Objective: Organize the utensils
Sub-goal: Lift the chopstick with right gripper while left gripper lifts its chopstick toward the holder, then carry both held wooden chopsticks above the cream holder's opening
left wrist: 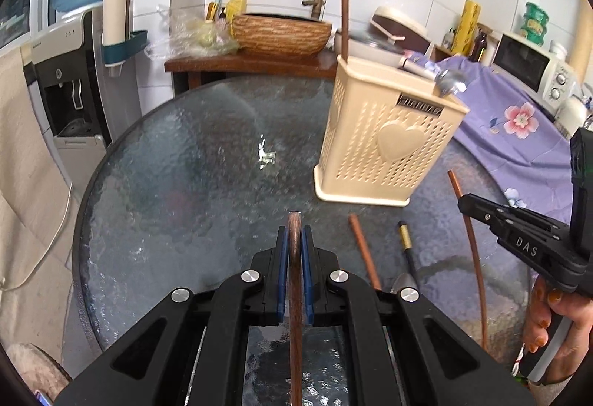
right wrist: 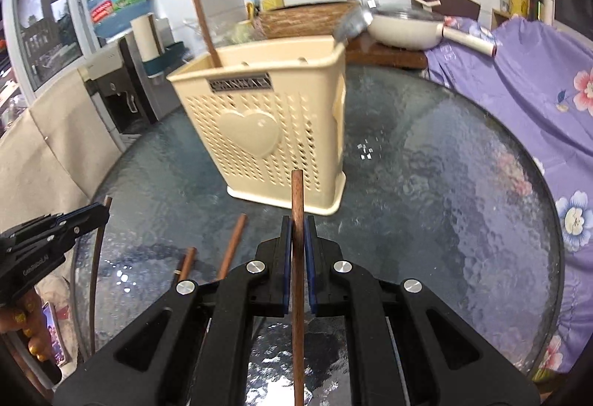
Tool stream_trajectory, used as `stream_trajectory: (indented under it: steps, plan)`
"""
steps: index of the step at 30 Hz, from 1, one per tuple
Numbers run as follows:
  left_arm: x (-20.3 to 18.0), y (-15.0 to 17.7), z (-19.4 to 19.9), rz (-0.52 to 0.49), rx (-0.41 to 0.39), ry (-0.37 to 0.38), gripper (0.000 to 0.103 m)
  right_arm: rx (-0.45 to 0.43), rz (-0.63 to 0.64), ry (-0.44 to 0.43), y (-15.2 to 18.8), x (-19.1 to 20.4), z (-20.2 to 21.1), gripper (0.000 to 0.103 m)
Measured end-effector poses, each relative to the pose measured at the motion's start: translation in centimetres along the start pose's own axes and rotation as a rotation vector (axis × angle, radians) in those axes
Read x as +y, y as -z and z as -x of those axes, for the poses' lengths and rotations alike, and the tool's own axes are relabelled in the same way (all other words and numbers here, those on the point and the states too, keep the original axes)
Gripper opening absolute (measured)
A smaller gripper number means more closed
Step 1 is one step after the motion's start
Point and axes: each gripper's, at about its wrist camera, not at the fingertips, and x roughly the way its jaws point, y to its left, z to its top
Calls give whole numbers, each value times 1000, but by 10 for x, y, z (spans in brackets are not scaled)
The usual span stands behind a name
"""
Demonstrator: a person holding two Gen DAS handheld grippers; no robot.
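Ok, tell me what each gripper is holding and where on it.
The left gripper clamps a brown wooden chopstick just below its upper end. The right gripper clamps another wooden chopstick, a little further below its tip.

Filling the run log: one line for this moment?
left tongs: shut on brown wooden chopstick | right tongs: shut on another | cream plastic holder: upright

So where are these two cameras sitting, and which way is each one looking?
Left wrist view: mounted on the left tool, looking along its fingers, shut on a brown chopstick, towards the cream utensil holder; the right tool and its hand show at the right edge.
Right wrist view: mounted on the right tool, shut on another chopstick, facing the same holder; the left tool shows at the left edge.
Shared: holder, glass table, loose utensils.
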Motion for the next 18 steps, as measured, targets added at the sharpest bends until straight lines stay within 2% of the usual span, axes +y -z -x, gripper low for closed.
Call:
stream_trajectory:
  steps: [12, 18]
  plan:
    - [-8, -19, 50, -22, -105, 70, 7, -116, 62, -50, -13, 14, 60, 7]
    - [-16, -27, 69, -48, -151, 85, 7, -129, 80, -74, -17, 17, 74, 7]
